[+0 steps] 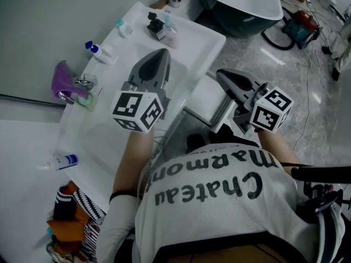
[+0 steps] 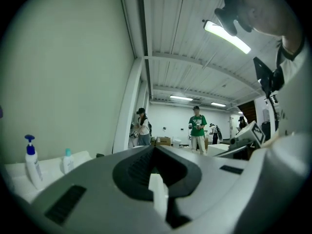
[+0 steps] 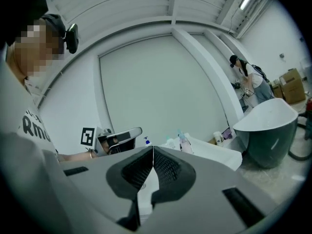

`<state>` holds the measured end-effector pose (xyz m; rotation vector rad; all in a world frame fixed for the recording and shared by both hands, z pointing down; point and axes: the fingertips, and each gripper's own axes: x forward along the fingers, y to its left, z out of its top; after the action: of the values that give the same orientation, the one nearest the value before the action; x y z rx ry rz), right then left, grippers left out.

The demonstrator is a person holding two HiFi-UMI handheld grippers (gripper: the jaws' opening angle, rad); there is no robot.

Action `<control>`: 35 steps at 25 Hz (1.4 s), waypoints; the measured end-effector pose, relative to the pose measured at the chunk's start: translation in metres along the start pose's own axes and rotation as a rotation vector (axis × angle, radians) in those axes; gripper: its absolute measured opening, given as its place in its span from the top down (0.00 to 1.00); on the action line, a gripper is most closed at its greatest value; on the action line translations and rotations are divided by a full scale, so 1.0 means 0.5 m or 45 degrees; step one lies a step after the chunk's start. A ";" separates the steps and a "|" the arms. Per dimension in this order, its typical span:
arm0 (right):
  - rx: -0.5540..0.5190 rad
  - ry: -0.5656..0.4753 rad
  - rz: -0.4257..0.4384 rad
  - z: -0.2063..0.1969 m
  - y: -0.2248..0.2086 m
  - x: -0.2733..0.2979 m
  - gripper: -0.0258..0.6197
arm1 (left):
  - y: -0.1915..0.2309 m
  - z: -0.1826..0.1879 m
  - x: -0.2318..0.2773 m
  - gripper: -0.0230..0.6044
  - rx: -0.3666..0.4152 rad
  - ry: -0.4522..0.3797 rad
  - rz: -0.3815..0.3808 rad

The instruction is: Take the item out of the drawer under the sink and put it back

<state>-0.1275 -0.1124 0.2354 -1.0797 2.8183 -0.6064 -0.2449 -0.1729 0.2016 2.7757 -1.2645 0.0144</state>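
Note:
My left gripper (image 1: pixel 160 53) hovers above the white sink counter (image 1: pixel 192 43), its jaws closed together with nothing between them; in the left gripper view the left gripper (image 2: pixel 155 148) points level toward the room. To the right of the counter my right gripper (image 1: pixel 223 73) is also shut and empty, above what looks like the pulled-out white drawer (image 1: pixel 204 96) under the sink. In the right gripper view the right gripper (image 3: pixel 153 149) faces the counter's far end. No item from the drawer shows in either gripper, and my body hides the drawer's inside.
On the counter are a faucet (image 1: pixel 82 82), a purple cloth (image 1: pixel 63 76), a blue pump bottle (image 1: pixel 97 50) and a lying bottle (image 1: pixel 63 161). A large white basin (image 1: pixel 241 1) and a red machine (image 1: pixel 299 25) stand on the floor beyond. Several people (image 2: pixel 197 130) stand far off.

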 end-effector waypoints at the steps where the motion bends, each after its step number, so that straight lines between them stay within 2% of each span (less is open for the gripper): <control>1: 0.005 0.005 0.028 0.005 0.001 0.005 0.94 | -0.017 -0.003 -0.014 0.95 -0.016 -0.001 -0.005; 4: -0.013 0.023 0.104 0.001 0.009 0.010 0.94 | -0.090 -0.036 -0.073 0.95 -0.069 -0.005 -0.041; 6: -0.048 0.043 0.167 -0.011 0.018 0.008 0.94 | -0.130 -0.072 -0.117 0.95 -0.112 0.007 -0.011; 8: -0.077 0.078 0.245 -0.019 0.021 0.006 0.94 | -0.154 -0.110 -0.152 0.95 -0.151 0.034 0.079; 11: -0.084 0.138 0.352 -0.022 0.011 -0.008 0.94 | -0.183 -0.155 -0.197 0.95 -0.222 0.051 0.270; 14: -0.090 0.181 0.412 -0.031 -0.012 -0.036 0.94 | -0.220 -0.184 -0.230 0.95 -0.277 0.027 0.455; 16: -0.069 0.210 0.438 -0.037 -0.026 -0.050 0.94 | -0.245 -0.191 -0.244 0.95 -0.303 0.002 0.535; 19: -0.020 0.236 0.488 -0.041 -0.033 -0.057 0.94 | -0.271 -0.190 -0.264 0.95 -0.297 -0.024 0.622; 27: -0.032 0.261 0.560 -0.080 -0.035 -0.107 0.94 | -0.381 -0.207 -0.321 0.95 -0.255 0.006 0.793; 35: -0.037 0.286 0.597 -0.093 -0.031 -0.106 0.94 | -0.397 -0.218 -0.348 0.95 -0.257 -0.015 0.856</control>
<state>-0.0871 -0.0723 0.2800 -0.3377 3.1135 -0.6687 -0.2065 0.0971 0.2866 2.0725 -2.0030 -0.0777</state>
